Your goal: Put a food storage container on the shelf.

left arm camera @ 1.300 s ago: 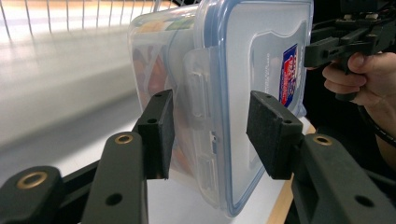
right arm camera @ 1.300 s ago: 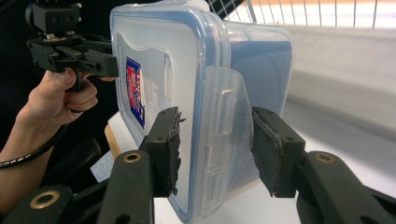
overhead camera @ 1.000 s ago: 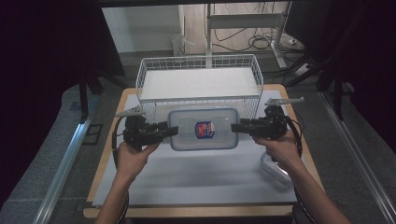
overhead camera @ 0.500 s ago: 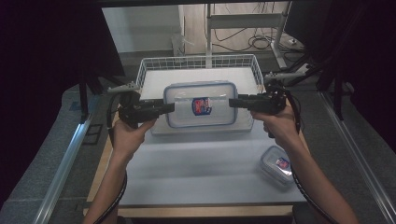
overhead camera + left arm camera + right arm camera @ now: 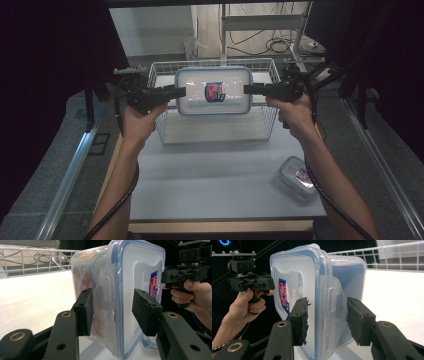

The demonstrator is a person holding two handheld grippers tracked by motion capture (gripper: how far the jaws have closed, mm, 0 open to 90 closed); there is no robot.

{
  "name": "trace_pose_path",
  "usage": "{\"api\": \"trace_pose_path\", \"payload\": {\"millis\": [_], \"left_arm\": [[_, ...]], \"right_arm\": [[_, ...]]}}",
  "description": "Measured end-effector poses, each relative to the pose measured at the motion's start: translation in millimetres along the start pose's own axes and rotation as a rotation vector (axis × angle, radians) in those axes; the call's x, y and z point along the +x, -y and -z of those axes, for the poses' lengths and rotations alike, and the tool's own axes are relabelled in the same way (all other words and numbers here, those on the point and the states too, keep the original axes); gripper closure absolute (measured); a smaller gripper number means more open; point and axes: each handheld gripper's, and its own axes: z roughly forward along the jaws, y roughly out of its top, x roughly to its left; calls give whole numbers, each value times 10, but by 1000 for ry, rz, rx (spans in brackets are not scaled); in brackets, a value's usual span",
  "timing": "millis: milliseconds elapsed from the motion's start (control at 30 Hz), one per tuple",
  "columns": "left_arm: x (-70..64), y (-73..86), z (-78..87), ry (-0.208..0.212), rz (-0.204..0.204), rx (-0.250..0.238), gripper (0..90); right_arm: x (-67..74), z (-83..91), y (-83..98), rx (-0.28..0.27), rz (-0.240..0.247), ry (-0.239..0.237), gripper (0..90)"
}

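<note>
A large clear box (image 5: 213, 91) with a blue-rimmed lid hangs in the air between the two grippers, lid up, above the wire basket (image 5: 216, 131) at the far side of the table (image 5: 210, 175). The left gripper (image 5: 179, 92) clamps the box's left end and the right gripper (image 5: 248, 89) its right end — each set of jaws closed over a side latch, one pad on the lid face and one under the base. In the left gripper view the black pads (image 5: 85, 311) press the box (image 5: 117, 290) from both sides of the latch, and the far hand (image 5: 186, 293) with its gripper shows beyond it. The right gripper view gives the mirror case: pads (image 5: 358, 320) squeezing the box (image 5: 312, 297), basket wire behind. A red and blue label (image 5: 214, 92) sits on the lid's middle. A small box (image 5: 298, 177) of the same kind lies on the table near the right edge — well apart from the basket.
</note>
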Motion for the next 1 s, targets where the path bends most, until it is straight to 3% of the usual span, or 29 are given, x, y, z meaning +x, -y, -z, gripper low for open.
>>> {"api": "trace_pose_path", "payload": {"millis": [500, 1000], "left_arm": [[294, -136, -211, -23, 85, 6, 512], [335, -199, -248, -37, 110, 18, 508]], "right_arm": [[-187, -208, -188, -2, -62, 60, 518], [-257, -278, -254, -3, -97, 72, 503]]}}
